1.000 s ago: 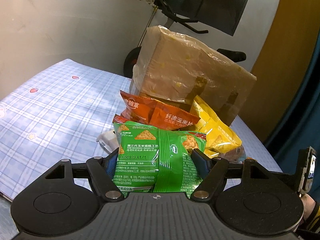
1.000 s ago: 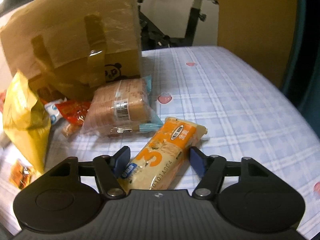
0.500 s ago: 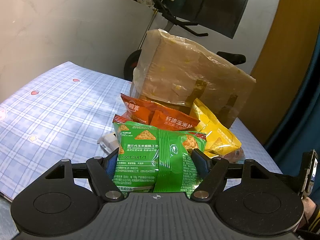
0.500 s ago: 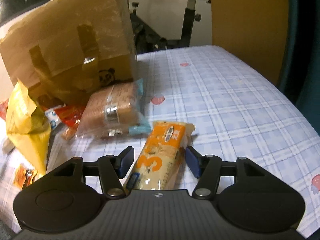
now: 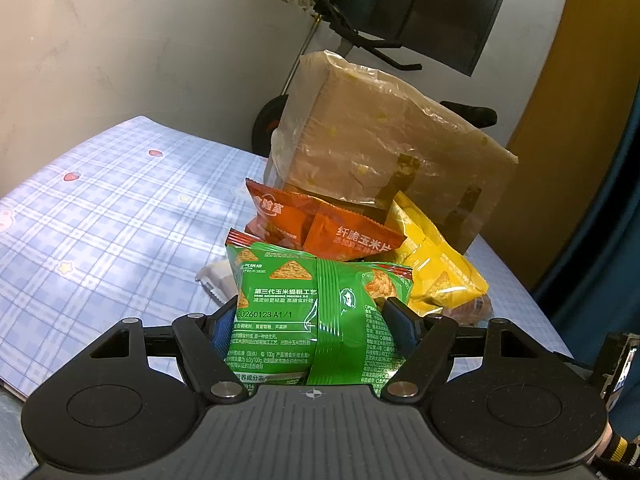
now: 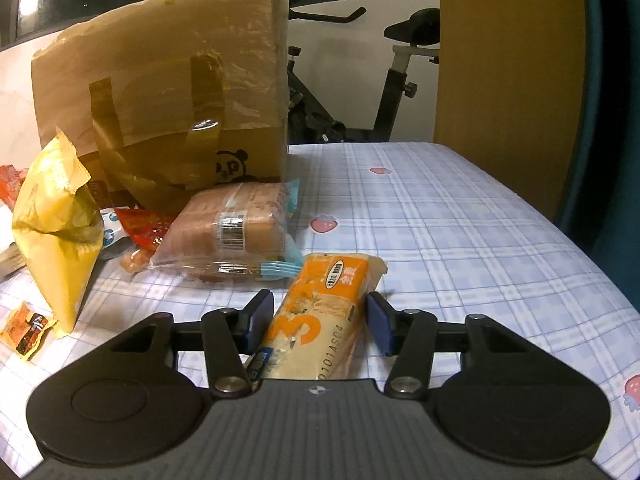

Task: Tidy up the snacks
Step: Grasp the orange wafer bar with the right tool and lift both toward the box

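- Left gripper (image 5: 310,312): matte black plastic, ribbed top plate, blue pads; jaws pinching the green snack bag (image 5: 316,320) from both sides, glossy crinkled foil held upright above the worktop (image 5: 100,220).
- Behind the green bag: orange-red foil packet (image 5: 320,228) with serrated edges, puffy yellow bag (image 5: 436,268) to its right, a white wrapper (image 5: 214,280) peeking out at the left.
- Further back: tall cardboard box (image 5: 384,156), rectangular, wrapped in wrinkled clear film and strapped with brown tape.
- Worktop cover: smooth blue-and-white plaid sheet dotted with small red strawberry prints.
- Right gripper (image 6: 318,312): jaws just been closing, now straddling the orange snack bar (image 6: 324,316); pads close beside the wrapper, a narrow gap visible on each side, not yet pressing.
- Orange bar: long, flat, shiny wrapper, lying on the worktop, angled away to the upper right.
- Just left of it: clear-wrapped brown bread block (image 6: 228,228) with barcode label and pale blue tie, resting against the box's foot.
- Far left in the right wrist view: crumpled yellow bag standing upright, small red packet (image 6: 140,228) and a tiny orange sachet (image 6: 26,330) flat on the plaid.
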